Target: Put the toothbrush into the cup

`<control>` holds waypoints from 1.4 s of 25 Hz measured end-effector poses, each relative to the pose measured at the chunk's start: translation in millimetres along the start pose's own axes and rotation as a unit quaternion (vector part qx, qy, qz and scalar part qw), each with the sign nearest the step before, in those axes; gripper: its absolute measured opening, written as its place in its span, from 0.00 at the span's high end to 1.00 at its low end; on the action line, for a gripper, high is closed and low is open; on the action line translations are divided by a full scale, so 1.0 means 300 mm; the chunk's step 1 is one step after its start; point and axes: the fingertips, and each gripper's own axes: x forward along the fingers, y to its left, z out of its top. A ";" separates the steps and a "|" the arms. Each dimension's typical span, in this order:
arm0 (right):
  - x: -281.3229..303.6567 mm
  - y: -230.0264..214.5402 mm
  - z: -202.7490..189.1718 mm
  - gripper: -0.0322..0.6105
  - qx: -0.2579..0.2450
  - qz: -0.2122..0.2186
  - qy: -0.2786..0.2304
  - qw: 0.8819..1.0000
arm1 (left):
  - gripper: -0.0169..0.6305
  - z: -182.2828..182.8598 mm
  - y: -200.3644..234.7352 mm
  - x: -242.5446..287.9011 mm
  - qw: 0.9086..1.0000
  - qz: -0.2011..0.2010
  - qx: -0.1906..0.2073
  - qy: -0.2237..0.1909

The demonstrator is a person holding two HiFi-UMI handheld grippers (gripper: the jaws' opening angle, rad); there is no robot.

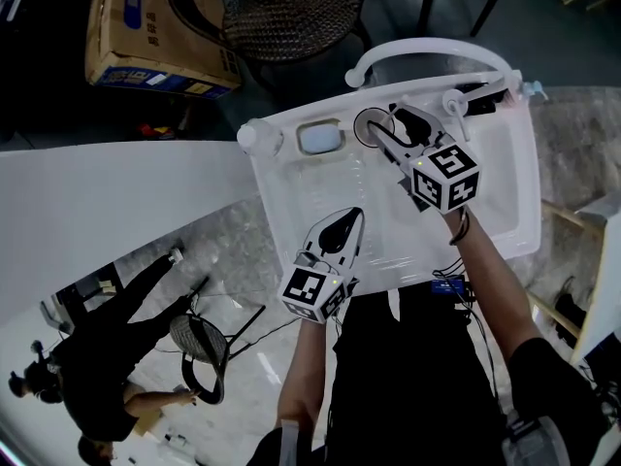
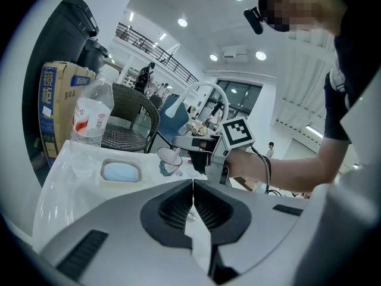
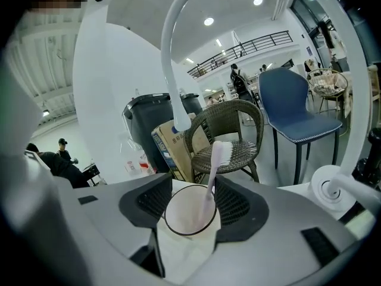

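Note:
A pale pink toothbrush (image 3: 212, 173) stands head-up in the round cup (image 3: 180, 218), leaning on the rim's right side. My right gripper (image 3: 189, 202) is open, one jaw on either side of the cup, and its pads do not press the brush. In the head view the cup (image 1: 367, 127) sits at the back of the white basin top (image 1: 495, 197), with the right gripper (image 1: 385, 130) at it. My left gripper (image 1: 337, 229) hovers over the basin's front, shut with nothing in it; in its own view the left gripper (image 2: 193, 190) has jaws that meet.
A water bottle (image 1: 257, 137) and a soap dish (image 1: 319, 138) stand left of the cup. A white arched faucet (image 1: 437, 54) rises behind it. Beyond the basin are a wicker chair (image 1: 291, 13) and a cardboard box (image 1: 155, 27).

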 end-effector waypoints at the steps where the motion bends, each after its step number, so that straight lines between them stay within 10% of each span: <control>1: -0.001 -0.002 -0.005 0.62 0.000 -0.002 0.001 1.000 | 0.95 -0.002 0.000 -0.002 1.000 0.000 -0.001 0.000; 30: -0.234 0.118 0.018 0.56 -0.025 0.001 -0.022 0.999 | 0.95 0.102 -0.107 -0.049 0.999 -0.006 0.027 -0.042; 35: -0.307 0.153 0.047 0.67 -0.045 -0.001 -0.033 0.998 | 0.95 0.117 -0.159 -0.070 0.998 -0.009 0.035 -0.052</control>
